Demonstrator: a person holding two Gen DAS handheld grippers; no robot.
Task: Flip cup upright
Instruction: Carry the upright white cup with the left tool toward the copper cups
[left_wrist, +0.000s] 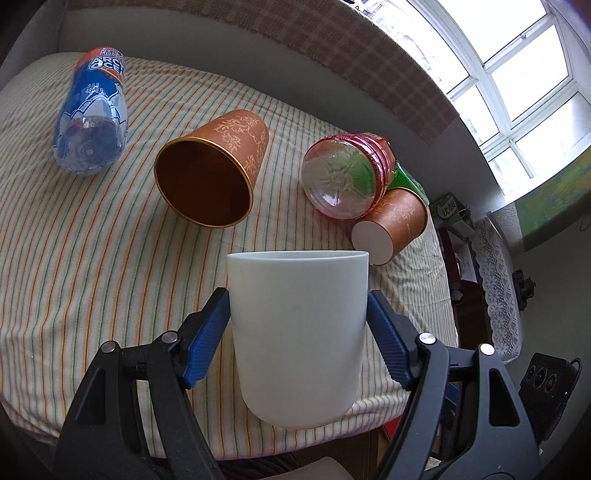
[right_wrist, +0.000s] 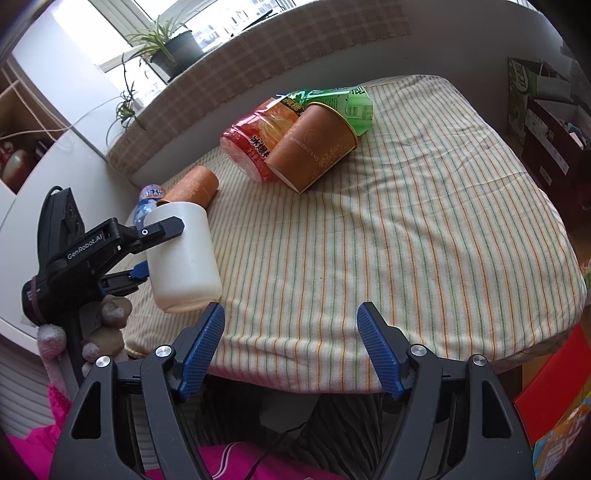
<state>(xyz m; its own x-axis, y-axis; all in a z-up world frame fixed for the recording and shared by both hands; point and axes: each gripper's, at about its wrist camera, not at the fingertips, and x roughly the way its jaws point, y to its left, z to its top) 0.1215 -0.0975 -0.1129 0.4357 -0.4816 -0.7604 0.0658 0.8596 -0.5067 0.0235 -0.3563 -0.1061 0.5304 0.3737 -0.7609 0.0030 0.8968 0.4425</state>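
A plain white cup (left_wrist: 297, 332) stands upright, rim up, between the blue pads of my left gripper (left_wrist: 298, 314), which is shut on its sides near the front edge of the striped table (left_wrist: 92, 266). The right wrist view shows the same cup (right_wrist: 183, 254) held by the left gripper (right_wrist: 147, 254) at the table's left edge, its base at or just above the cloth. My right gripper (right_wrist: 290, 328) is open and empty over the front edge, to the right of the cup.
A brown paper cup (left_wrist: 212, 171) lies on its side, mouth toward me. A second brown cup (left_wrist: 391, 229) lies beside a red-green bottle (left_wrist: 347, 173). A blue bottle (left_wrist: 92, 118) lies at the far left. Boxes stand right of the table (right_wrist: 546, 110).
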